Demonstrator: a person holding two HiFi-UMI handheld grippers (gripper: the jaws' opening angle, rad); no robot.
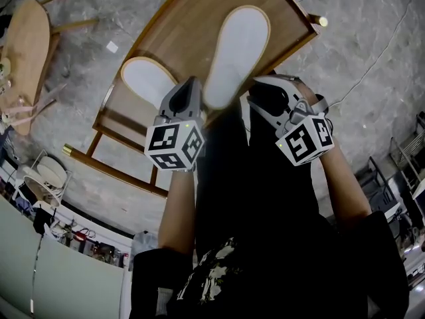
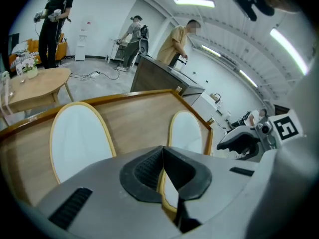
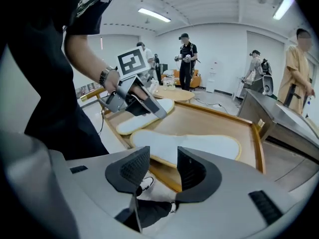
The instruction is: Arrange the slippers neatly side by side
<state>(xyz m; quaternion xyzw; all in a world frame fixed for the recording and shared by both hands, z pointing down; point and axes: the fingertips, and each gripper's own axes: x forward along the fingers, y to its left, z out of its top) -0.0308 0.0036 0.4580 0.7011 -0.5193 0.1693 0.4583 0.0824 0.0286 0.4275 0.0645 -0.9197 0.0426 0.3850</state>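
Two flat white fabric slippers with tan piping lie on the rimmed wooden surface (image 1: 174,35), near each other but splayed. The right-hand slipper (image 1: 236,48) reaches further across the surface than the left-hand slipper (image 1: 147,78). On the left gripper (image 2: 163,152) the fingers are pressed together, pinching the thin inner edge of the right-hand slipper near its heel. On the right gripper (image 3: 163,158) the fingers are spread and empty, just short of that same heel. Both slippers look light, thin and floppy, so a pinch at the piped rim should slide them flat without folding
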